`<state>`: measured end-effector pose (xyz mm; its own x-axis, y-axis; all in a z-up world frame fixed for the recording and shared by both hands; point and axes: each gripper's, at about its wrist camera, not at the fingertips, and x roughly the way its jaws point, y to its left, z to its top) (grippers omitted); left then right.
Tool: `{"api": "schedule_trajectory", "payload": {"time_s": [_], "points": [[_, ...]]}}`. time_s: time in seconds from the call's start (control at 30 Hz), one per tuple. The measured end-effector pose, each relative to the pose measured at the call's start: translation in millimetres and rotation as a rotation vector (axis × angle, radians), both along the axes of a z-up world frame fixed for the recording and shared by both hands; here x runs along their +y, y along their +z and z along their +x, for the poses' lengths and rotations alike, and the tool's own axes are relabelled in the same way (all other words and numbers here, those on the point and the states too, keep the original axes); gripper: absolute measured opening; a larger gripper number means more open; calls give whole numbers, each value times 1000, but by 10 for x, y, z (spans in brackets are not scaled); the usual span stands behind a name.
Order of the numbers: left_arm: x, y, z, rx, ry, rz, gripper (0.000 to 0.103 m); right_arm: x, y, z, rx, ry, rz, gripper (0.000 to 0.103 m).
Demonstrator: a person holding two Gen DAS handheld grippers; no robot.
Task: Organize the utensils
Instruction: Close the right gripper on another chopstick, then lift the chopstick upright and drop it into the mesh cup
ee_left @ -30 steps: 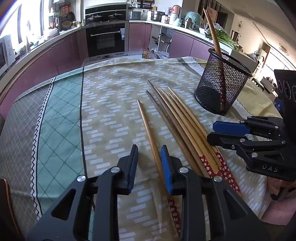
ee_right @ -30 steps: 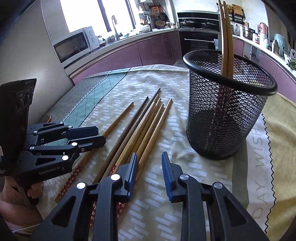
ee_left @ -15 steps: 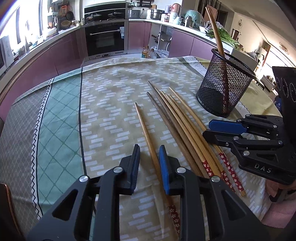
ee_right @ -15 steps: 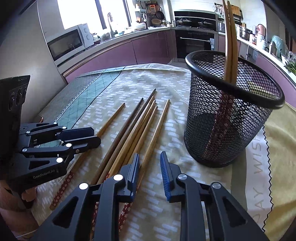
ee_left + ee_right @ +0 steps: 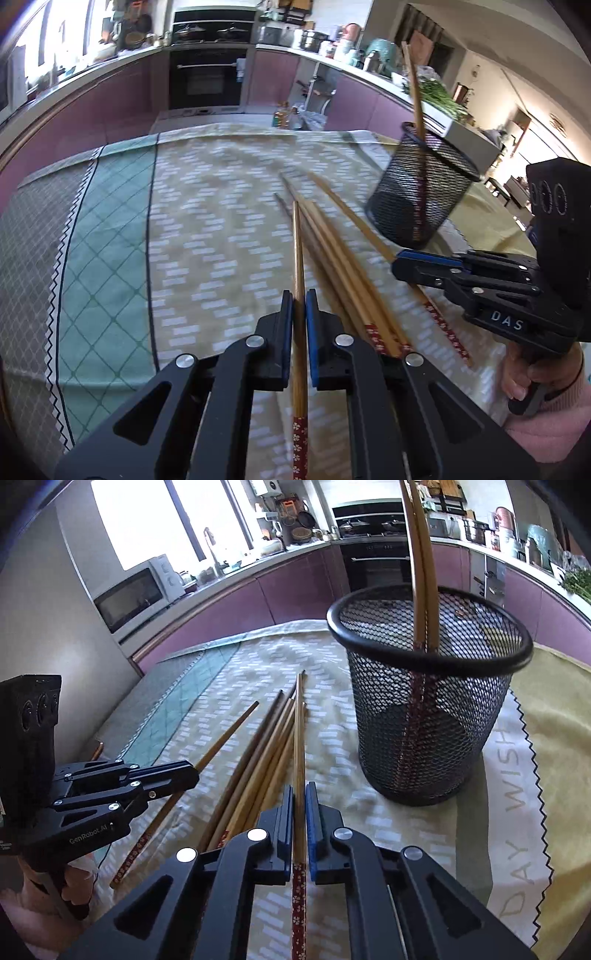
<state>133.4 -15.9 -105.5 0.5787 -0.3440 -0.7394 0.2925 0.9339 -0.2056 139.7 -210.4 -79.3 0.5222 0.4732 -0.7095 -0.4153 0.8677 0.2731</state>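
We hold two grippers over a table covered by a patterned tablecloth (image 5: 207, 229), and each is clenched on one chopstick. Our left gripper (image 5: 299, 295) has its jaws pressed onto a single wooden chopstick (image 5: 297, 243) whose red floral end runs back between the fingers toward the camera. Its tip points out across the cloth and crosses over the loose pile. Our right gripper (image 5: 300, 790) likewise clamps a second chopstick (image 5: 299, 731), with the same red flowered handle end showing below the pads.

In the left wrist view we see the loose chopsticks (image 5: 343, 266) lying side by side on the cloth just right of our held one. We count about five there, though they overlap and the exact number is hard to fix. One of them runs under the right gripper (image 5: 400, 263), which reaches in from the right edge with a hand (image 5: 535, 373) in a pink sleeve behind it.

One black mesh holder (image 5: 432, 716) stands upright on the cloth, near the far ends of the pile and to their right. Two chopsticks (image 5: 421, 565) already stand in it, leaning together against the near rim.

In the right wrist view the left gripper (image 5: 194, 771) appears at the left edge, its chopstick poking out past the fingers.
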Motion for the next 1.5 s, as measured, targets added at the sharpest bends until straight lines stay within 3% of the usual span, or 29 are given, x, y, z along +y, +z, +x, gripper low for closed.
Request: {"api": "schedule_trajectory", "payload": {"time_s": [0.43, 0.77, 1.5], "points": [[-166, -145, 28, 58, -88, 45, 8, 153, -59, -13, 33, 76, -70, 9], [-120, -117, 133, 74, -93, -13, 7, 138, -46, 85, 21, 78, -70, 6], [-63, 1143, -210, -204, -207, -189, 7, -489, 914, -268, -258, 30, 100, 6]]}}
